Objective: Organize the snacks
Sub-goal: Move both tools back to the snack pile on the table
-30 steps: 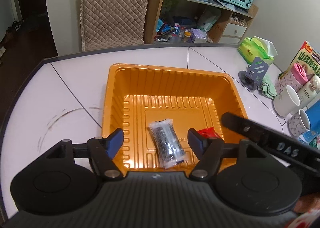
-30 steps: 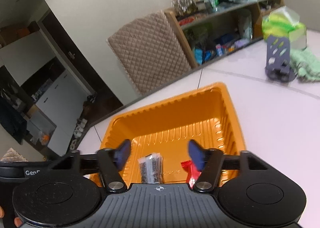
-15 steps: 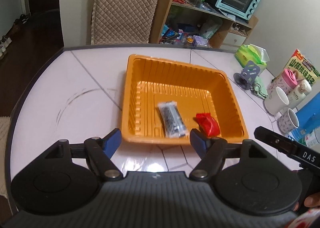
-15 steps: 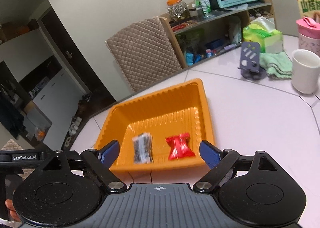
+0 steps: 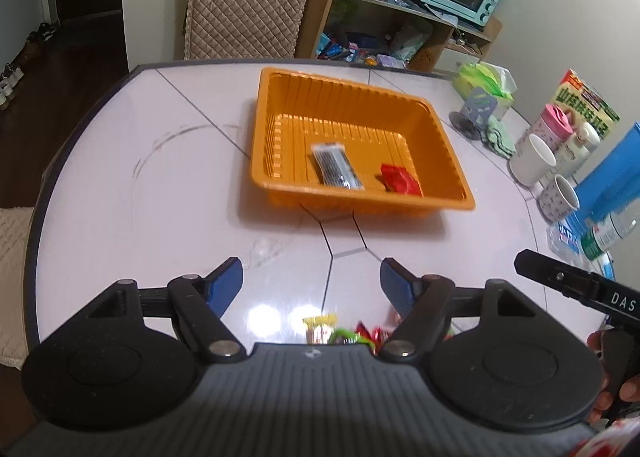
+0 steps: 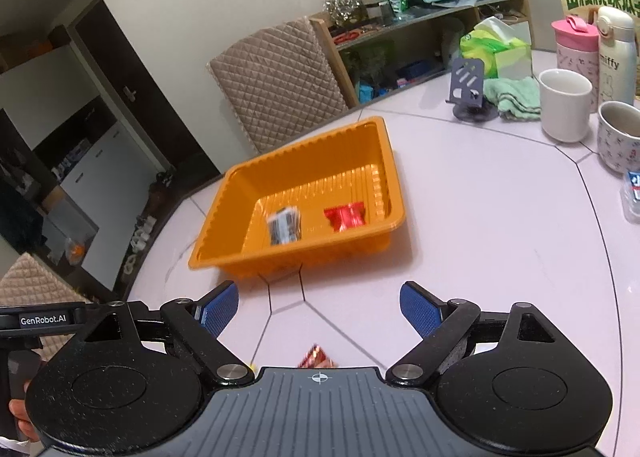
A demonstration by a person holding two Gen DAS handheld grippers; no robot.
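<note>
The white table carries an orange tray holding a dark packet, long axis running near to far, and a red packet. Both the left gripper and right gripper gape wide, empty. Loose snacks lie just beneath; lower squarely over one, probably.

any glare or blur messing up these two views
Left wrist view: ceiling-light glare on the table near the left claw. Right wrist view: the dark snack packet in the orange tray is motion-blurred; both views bend at the edges.
</note>
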